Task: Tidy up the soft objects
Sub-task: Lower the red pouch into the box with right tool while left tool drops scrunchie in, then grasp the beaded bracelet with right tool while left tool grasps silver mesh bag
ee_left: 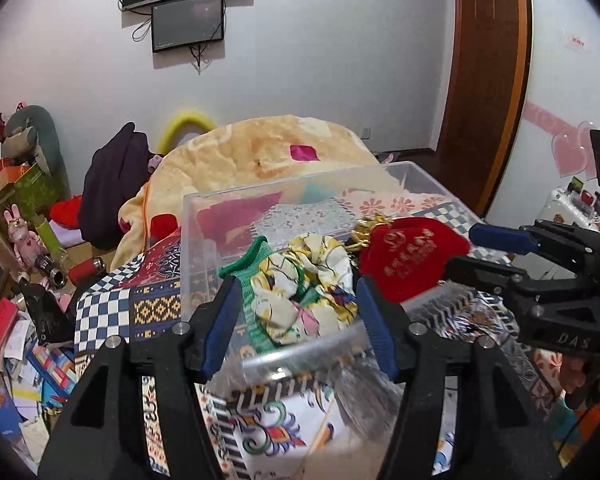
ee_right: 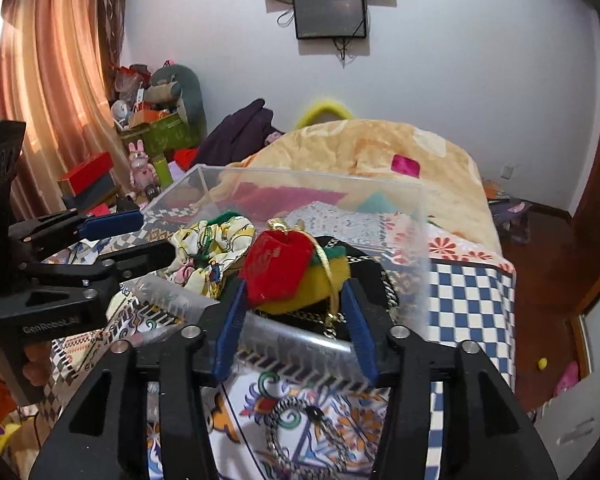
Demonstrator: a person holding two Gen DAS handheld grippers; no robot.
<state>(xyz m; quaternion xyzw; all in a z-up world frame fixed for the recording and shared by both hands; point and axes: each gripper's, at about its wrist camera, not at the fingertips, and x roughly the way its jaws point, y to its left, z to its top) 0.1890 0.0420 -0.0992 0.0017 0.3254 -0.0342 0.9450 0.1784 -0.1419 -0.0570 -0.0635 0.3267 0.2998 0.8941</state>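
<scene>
A clear plastic box (ee_left: 204, 216) stands on the patterned bedspread; it also shows in the right wrist view (ee_right: 422, 216). Inside lie a yellow floral cloth bundle with green trim (ee_left: 304, 284), also visible in the right wrist view (ee_right: 208, 252), and a red velvet pouch (ee_left: 412, 256) with gold cord, seen again in the right wrist view (ee_right: 276, 268) on top of a yellow plush piece (ee_right: 300, 300). My left gripper (ee_left: 296, 320) is open at the box's near rim, jaws either side of the floral bundle. My right gripper (ee_right: 296, 320) is open around the red pouch.
A beige blanket (ee_left: 268, 148) is heaped behind the box. A dark garment (ee_left: 112, 184) lies to its left. Cluttered boxes and toys (ee_left: 24, 184) crowd the left floor. A metal chain (ee_right: 296, 420) lies on the bedspread near me. A wooden door (ee_left: 484, 60) stands at the right.
</scene>
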